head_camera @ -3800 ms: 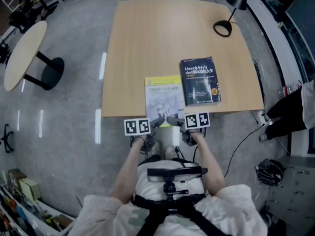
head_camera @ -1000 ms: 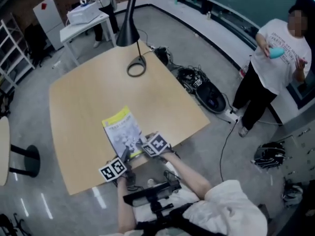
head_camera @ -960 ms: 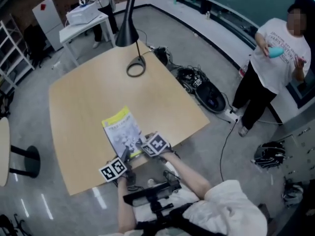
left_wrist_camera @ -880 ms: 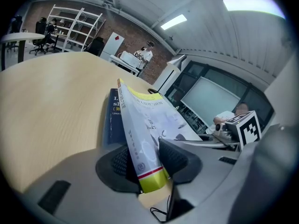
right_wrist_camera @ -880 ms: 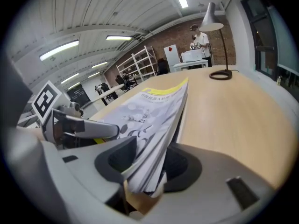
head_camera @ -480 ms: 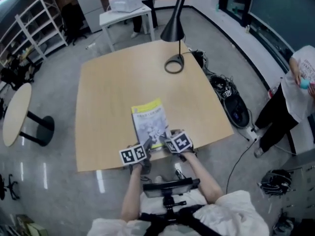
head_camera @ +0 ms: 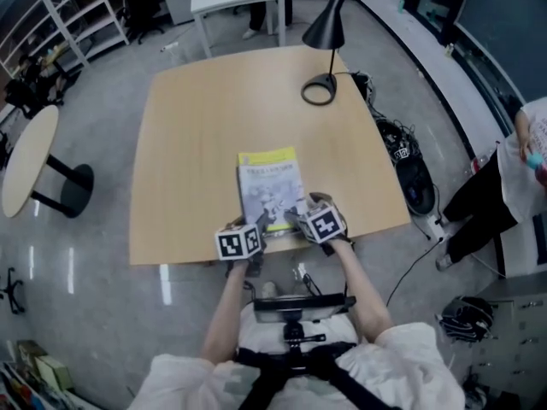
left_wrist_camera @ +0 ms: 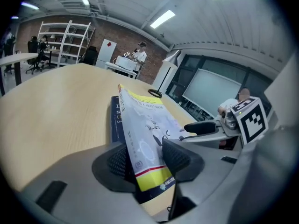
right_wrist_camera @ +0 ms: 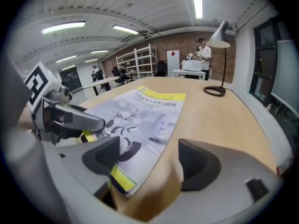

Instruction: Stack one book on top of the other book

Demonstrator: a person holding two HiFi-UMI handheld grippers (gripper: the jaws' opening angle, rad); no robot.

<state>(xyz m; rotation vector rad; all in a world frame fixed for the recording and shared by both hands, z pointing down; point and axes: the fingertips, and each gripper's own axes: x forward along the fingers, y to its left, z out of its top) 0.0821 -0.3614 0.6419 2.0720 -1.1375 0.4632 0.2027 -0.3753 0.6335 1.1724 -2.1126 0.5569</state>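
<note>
Wooden table (head_camera: pixel 197 143), grey floor (head_camera: pixel 102 92); left hand-held gripper (left_wrist_camera: pixel 145 158), right hand-held gripper (right_wrist_camera: pixel 149 160) both just opened around yellow book (head_camera: pixel 272 186)

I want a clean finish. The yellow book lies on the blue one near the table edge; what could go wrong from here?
1. The jaws of the left gripper have just been opening with a corner of the yellow book between them; pulling back now might drag it askew on the blue book.
2. The stack sits at the near edge of the table, and the right gripper, open around the other corner, could nudge it off.
</note>
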